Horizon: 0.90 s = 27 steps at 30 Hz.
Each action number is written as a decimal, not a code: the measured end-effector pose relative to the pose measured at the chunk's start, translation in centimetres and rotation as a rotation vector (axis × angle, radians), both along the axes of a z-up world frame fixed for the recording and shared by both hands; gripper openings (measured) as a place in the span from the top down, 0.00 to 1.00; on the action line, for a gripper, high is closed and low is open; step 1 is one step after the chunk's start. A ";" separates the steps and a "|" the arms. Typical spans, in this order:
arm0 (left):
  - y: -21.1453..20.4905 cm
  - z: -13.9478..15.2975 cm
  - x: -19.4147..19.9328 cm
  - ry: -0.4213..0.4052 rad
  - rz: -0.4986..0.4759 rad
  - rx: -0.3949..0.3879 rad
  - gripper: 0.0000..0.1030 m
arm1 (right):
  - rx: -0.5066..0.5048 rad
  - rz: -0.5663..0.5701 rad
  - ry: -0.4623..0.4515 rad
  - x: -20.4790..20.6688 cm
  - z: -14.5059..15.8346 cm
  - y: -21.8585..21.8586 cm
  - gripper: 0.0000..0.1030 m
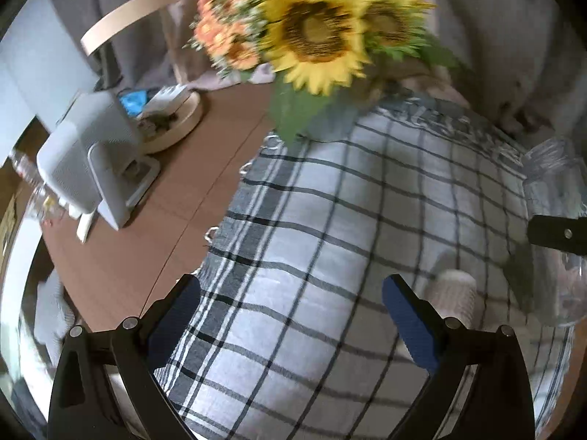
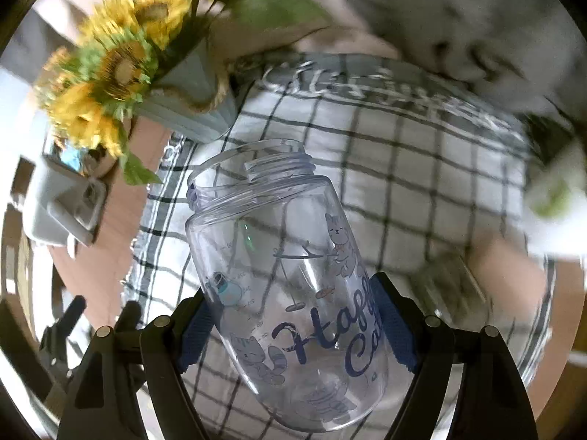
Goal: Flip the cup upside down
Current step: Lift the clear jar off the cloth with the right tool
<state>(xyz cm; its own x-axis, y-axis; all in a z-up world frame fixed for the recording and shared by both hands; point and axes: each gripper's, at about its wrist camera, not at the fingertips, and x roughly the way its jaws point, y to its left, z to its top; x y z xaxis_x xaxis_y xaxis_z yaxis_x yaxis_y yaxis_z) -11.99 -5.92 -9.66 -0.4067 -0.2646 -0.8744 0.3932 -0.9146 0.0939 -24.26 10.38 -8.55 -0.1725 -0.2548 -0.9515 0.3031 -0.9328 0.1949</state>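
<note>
Above the checked cloth point(image 2: 422, 168), had the clear "Happy Cat" cup point(image 2: 290, 293) clamped mid-body in right gripper point(image 2: 290, 330), tilted mouth-forward, flip roughly halfway, not yet set down; left gripper point(image 1: 291, 311) wide open, empty.

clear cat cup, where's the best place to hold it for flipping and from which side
Grip the clear cat cup across its wide lower body, coming side-on, as the right gripper does now. The walls there are smooth and nearly parallel, so both pads sit flat. The threaded neck is narrower and ridged, and leaving it free lets the mouth turn down onto the checked cloth.
</note>
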 end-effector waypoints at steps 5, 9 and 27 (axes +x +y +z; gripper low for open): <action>1.8 0.3 1.6 0.004 -0.087 0.015 0.02 | -0.055 -0.116 0.032 4.8 0.0 1.9 0.22; 2.8 -0.3 2.9 -0.019 -0.148 0.033 0.02 | -0.097 -0.221 0.006 8.2 -1.0 4.0 0.22; 3.1 -5.5 6.9 -0.195 -0.251 0.032 0.02 | -0.139 -0.441 -0.263 18.0 -12.6 5.3 0.22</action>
